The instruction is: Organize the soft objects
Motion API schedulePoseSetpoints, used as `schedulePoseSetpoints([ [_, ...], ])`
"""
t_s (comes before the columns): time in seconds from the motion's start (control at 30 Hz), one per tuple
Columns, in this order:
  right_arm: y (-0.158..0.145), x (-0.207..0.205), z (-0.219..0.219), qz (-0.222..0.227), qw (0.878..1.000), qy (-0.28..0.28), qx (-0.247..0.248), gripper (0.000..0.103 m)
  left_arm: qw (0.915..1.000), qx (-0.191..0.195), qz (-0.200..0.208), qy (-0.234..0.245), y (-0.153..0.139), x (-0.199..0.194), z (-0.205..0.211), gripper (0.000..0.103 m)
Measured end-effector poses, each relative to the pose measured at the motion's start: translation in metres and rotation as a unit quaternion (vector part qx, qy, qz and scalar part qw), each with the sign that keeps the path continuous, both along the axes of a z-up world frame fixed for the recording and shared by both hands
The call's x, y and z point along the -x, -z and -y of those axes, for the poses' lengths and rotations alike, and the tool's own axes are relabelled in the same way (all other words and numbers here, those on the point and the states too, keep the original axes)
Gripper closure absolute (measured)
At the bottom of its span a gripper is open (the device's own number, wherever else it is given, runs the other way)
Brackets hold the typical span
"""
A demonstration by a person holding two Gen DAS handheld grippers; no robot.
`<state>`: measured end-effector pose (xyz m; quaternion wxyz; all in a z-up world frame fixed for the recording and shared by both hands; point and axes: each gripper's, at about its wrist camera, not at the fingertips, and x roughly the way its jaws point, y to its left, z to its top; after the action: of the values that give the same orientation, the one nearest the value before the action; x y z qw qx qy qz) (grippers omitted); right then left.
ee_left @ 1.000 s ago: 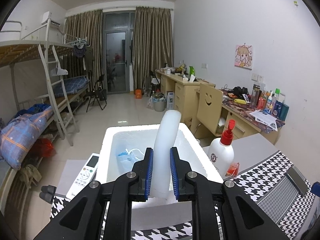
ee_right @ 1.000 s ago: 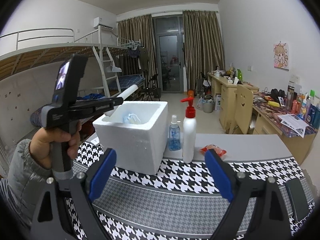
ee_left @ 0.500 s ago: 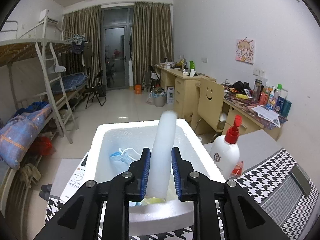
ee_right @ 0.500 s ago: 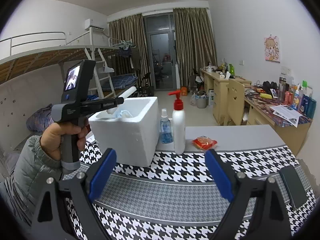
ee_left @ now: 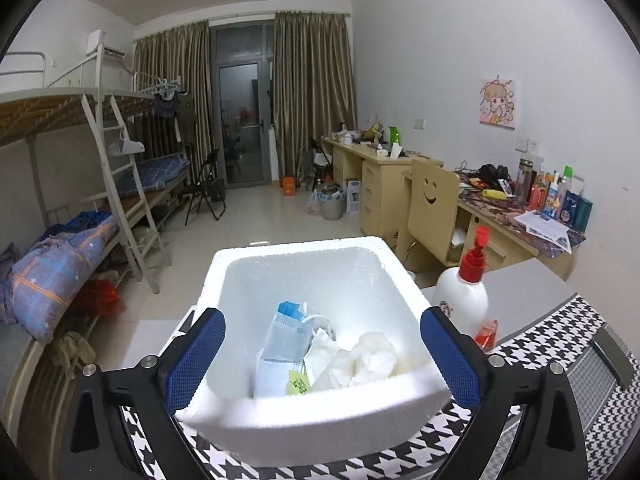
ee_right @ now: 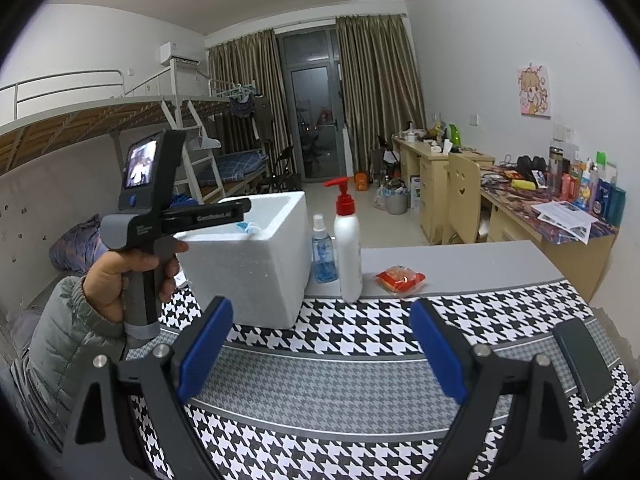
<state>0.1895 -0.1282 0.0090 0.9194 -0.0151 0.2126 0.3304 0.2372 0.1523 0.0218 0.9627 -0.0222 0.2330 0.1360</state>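
1. We are holding the left tool tilted a little downward over the near rim of the white foam box, our left hand wrapped around its grip, a grey padded sleeve covering the forearm.
2. Its jaws are opening wide, the blue pads flanking the box's near corners, and nothing is sitting between them or touching them.
3. We are seeing the soft things lying inside the box, below and ahead of the left tool: a blue face mask, a crumpled white wad and a white packet with a yellow label.
4. We are keeping the right tool low over the houndstooth tabletop, its jaws standing wide apart with nothing in them.
5. From the right wrist view, the foam box is sitting ahead and to the left of the right tool, with a blue spray bottle and a white pump bottle just beside its right wall, and a red packet further right.
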Motion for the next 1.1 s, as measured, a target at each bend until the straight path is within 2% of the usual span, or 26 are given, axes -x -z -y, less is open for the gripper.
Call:
schedulePoseSetpoints([
  [0.5,-0.007,0.025,0.013,0.012,1.000,-0.014,-0.015,0.010,0.9991,-0.011,0.040,0.009,-0.021,0.069,0.026,0.001],
  [1.1,-0.009,0.073,0.038,0.031,0.999,-0.031,-0.026,0.010,0.9968,-0.028,0.074,0.011,-0.027,0.150,0.070,0.001],
])
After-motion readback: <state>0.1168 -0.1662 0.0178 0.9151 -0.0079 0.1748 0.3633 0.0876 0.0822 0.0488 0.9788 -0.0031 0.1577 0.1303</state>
